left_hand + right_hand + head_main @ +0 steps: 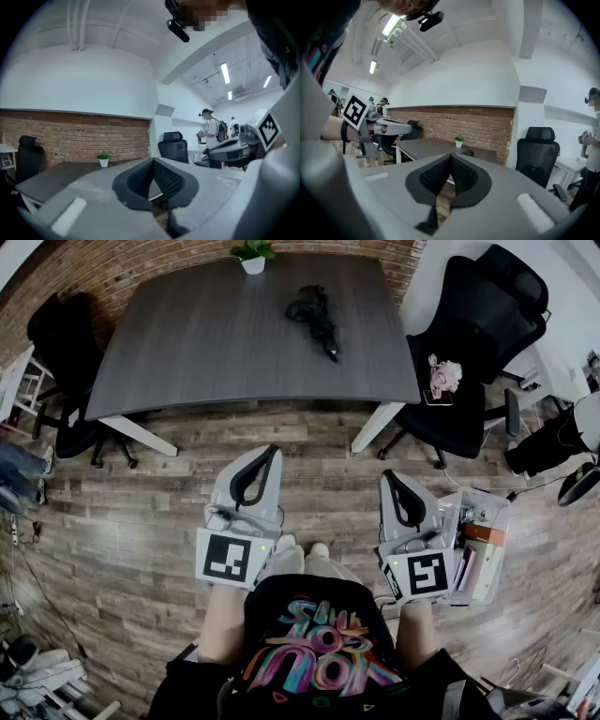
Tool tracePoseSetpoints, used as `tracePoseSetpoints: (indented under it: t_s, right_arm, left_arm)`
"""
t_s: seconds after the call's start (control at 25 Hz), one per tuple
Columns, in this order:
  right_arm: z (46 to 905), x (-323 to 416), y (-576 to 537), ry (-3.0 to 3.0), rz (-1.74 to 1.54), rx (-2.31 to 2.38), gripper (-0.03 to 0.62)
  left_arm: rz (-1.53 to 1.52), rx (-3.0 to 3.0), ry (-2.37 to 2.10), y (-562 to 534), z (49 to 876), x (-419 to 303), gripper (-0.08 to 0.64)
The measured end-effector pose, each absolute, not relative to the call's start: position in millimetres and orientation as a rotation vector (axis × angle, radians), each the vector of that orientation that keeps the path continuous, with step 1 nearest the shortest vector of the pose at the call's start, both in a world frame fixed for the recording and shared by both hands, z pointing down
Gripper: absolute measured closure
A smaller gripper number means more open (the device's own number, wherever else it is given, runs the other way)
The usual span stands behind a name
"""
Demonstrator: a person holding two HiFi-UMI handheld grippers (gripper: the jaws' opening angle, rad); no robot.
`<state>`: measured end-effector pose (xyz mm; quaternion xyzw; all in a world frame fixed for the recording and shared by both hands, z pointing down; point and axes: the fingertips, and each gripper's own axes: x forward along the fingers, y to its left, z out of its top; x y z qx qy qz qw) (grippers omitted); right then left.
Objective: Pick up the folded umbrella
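Note:
The folded black umbrella (pixel 314 315) lies on the far right part of the dark grey table (pixel 206 343), its strap end nearest me. Both grippers hang over the wooden floor, well short of the table. My left gripper (pixel 272 452) is shut, with nothing between its black pads. My right gripper (pixel 387 476) is shut and empty too. In the left gripper view the closed gripper (pixel 152 162) points level past the table (pixel 51 176). In the right gripper view the closed gripper (pixel 450 157) points at the table (pixel 426 147), where a dark lump (pixel 468 152), probably the umbrella, shows.
A small potted plant (pixel 253 257) stands at the table's far edge. Black office chairs stand at the left (pixel 61 343) and right (pixel 469 362); the right one carries a pink toy (pixel 442 374). A clear plastic box (pixel 480 549) sits on the floor beside my right gripper. A person (pixel 213 129) stands far off.

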<state>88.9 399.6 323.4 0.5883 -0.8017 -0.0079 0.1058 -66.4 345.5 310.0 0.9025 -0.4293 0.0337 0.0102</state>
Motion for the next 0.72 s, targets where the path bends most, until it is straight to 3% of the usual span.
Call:
tracePoseSetpoints:
  t_s: [0.72]
  right_arm:
    - [317, 110, 396, -2.440, -0.096, 1.646, 0.594]
  left_arm:
    - [0.104, 2.823, -1.481, 347, 294, -53, 0.572]
